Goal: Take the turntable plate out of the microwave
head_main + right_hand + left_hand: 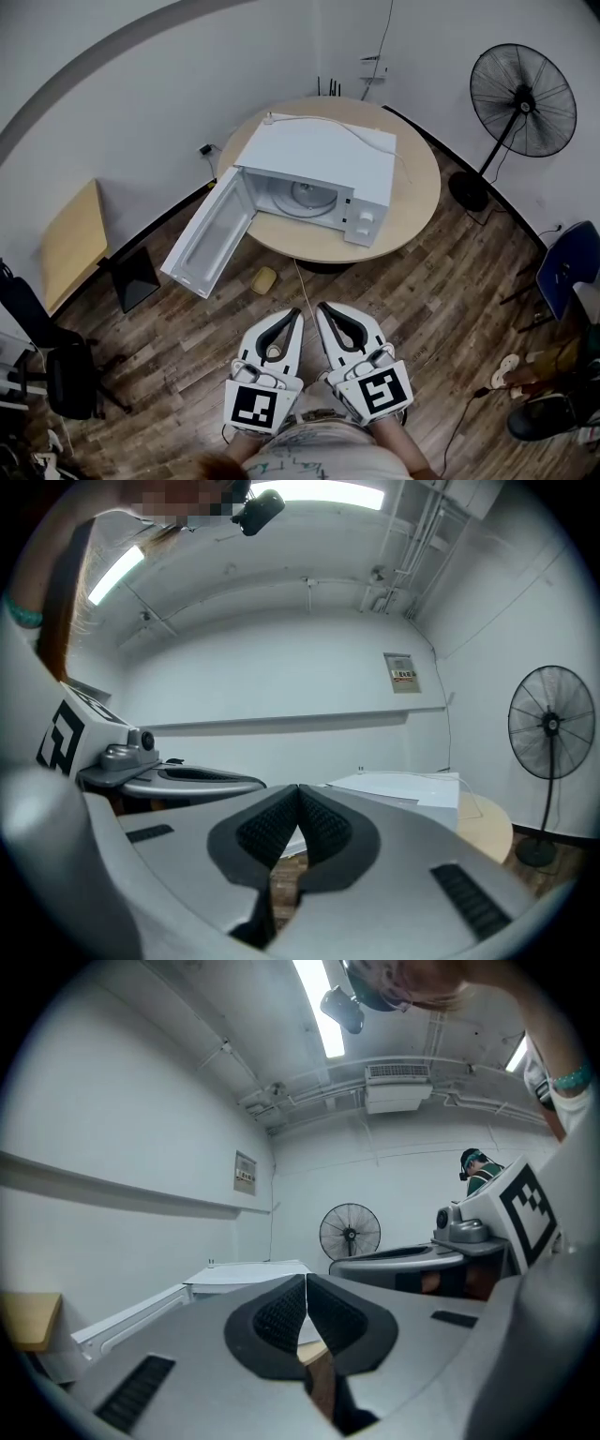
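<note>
Left gripper [296, 317] and right gripper [323, 309], jaws together and empty, are held equally short of the turntable plate [309, 195], straight ahead in the microwave [328, 150].

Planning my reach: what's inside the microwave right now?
The door stands open, and the round turntable plate lies on the cavity floor. The top of the microwave covers the back of the cavity and the plate's far edge, so those cannot be seen.
</note>
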`<state>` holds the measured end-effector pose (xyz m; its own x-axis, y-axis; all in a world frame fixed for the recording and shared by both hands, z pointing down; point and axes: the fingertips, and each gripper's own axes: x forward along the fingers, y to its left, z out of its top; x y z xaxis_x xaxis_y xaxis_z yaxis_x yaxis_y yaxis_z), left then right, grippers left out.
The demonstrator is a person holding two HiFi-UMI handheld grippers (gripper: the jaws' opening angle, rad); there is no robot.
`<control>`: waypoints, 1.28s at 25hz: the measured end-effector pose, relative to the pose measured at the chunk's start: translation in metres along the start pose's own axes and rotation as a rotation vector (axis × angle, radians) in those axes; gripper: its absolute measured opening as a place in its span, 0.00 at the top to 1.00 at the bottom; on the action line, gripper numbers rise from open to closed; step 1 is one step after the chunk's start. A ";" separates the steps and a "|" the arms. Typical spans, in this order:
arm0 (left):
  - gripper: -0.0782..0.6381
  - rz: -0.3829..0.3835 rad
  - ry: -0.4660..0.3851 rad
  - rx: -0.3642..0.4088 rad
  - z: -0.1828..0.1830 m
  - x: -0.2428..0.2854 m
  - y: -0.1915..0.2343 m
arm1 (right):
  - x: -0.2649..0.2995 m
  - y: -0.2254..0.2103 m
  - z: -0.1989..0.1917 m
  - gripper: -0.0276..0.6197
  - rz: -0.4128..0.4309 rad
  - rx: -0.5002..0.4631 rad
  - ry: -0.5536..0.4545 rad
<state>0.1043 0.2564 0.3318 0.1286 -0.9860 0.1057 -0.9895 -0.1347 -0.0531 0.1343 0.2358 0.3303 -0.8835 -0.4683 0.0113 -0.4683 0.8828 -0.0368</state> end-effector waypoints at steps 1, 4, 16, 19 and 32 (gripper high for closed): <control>0.87 0.005 0.001 0.010 0.001 0.000 0.000 | 0.000 0.000 0.001 0.97 0.001 0.003 -0.002; 0.87 0.006 0.000 0.008 0.002 0.004 0.004 | 0.004 -0.002 0.001 0.97 -0.006 -0.006 -0.002; 0.87 -0.038 -0.011 0.000 0.001 0.043 0.056 | 0.064 -0.019 -0.002 0.97 -0.050 -0.011 0.019; 0.87 -0.069 -0.023 0.000 0.004 0.061 0.073 | 0.086 -0.031 -0.002 0.97 -0.082 -0.038 0.019; 0.87 -0.189 -0.023 -0.020 0.005 0.120 0.150 | 0.182 -0.055 0.002 0.97 -0.168 -0.021 0.032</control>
<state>-0.0282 0.1175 0.3312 0.3138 -0.9453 0.0889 -0.9486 -0.3163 -0.0149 -0.0010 0.1022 0.3322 -0.7924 -0.6081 0.0475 -0.6092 0.7930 -0.0112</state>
